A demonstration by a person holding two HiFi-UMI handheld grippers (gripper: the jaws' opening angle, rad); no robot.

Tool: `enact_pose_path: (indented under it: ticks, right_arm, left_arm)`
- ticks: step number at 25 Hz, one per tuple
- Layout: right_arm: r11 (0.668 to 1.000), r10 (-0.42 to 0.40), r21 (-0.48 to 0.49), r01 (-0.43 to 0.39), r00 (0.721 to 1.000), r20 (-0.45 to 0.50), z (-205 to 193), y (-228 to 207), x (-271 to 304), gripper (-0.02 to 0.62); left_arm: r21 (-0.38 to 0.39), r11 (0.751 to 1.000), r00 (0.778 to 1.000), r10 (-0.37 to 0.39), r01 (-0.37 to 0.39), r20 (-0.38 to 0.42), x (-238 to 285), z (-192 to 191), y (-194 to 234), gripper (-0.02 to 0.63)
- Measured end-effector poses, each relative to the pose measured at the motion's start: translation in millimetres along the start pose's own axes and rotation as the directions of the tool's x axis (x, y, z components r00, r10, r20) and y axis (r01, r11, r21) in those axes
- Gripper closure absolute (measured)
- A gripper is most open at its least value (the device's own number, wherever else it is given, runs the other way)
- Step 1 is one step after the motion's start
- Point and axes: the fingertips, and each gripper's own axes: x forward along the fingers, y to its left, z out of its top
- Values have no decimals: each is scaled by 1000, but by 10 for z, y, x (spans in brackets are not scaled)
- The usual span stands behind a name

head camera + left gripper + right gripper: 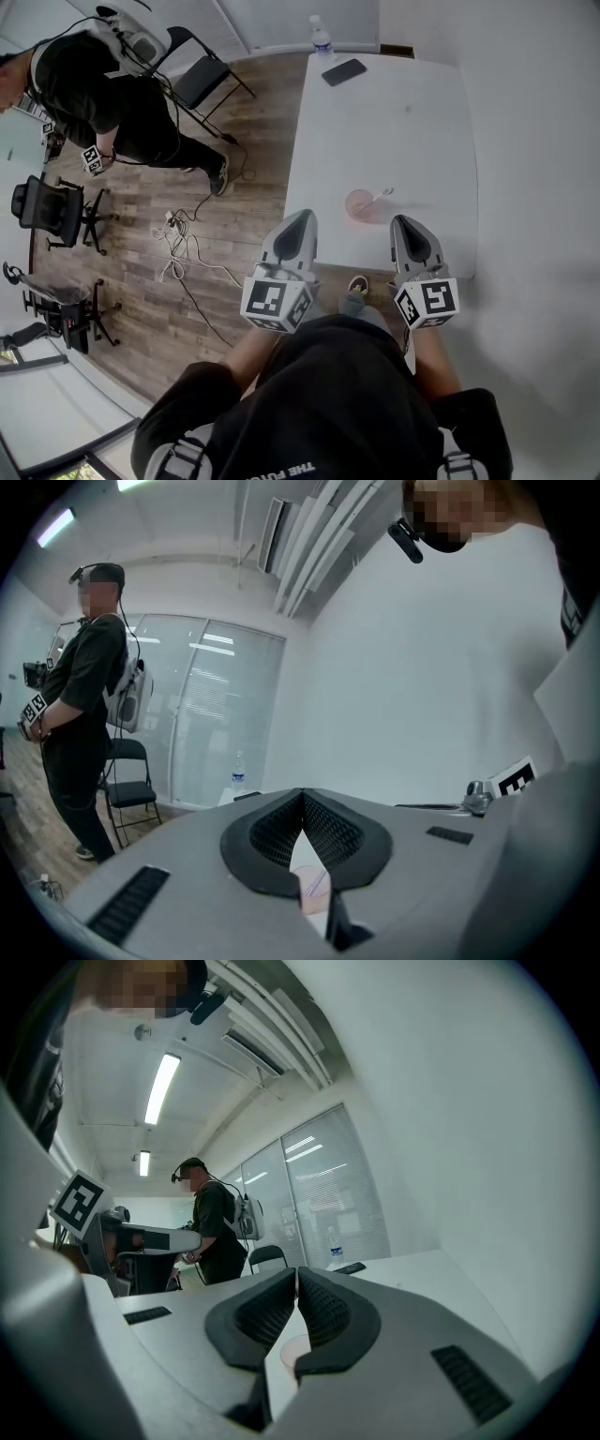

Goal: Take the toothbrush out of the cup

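A translucent pink cup (357,205) stands on the white table (394,122) near its front edge. A toothbrush (380,197) leans out of it to the right. My left gripper (302,219) hovers at the table's front left edge, left of the cup, with its jaws shut and nothing in them. My right gripper (405,223) sits just right of the cup, also shut and empty. In the left gripper view the cup (314,888) and the toothbrush show low in the gap behind the closed tips (302,792). The right gripper view shows the cup (287,1350) the same way.
A water bottle (321,37) and a dark phone (343,71) lie at the table's far end. A wall runs along the table's right side. On the wooden floor to the left are another person (84,84), a folding chair (202,75), an office chair (47,208) and loose cables (183,246).
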Motion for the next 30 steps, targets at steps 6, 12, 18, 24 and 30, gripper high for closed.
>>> enact_pose_path:
  ticks: [6,12,18,24,30]
  right_arm:
    - [999,37,21,-37,999,-17,-23,-194,164,577]
    - [998,45,48,-42,997,-57,-216,-296,238,554]
    - [998,38,59,-32,994,-100,-432,-317,338,517]
    - [994,37,105,-20,987,-158,-741,-326,459,506]
    - [993,24,118,0,979,-204,-994,-340,589,499]
  left_arm:
    - [18,999,999,38,-38,-17,192,56,11,588]
    - [30,999,998,44,-43,-35,331,-51,6,588]
    - [27,999,998,33,-32,-61,408,-151,57,588]
    - [-3,1000,996,26,-26,-87,506,-333,150,587]
    - [-29,1000,994,7,-10,-107,623,-512,201,588]
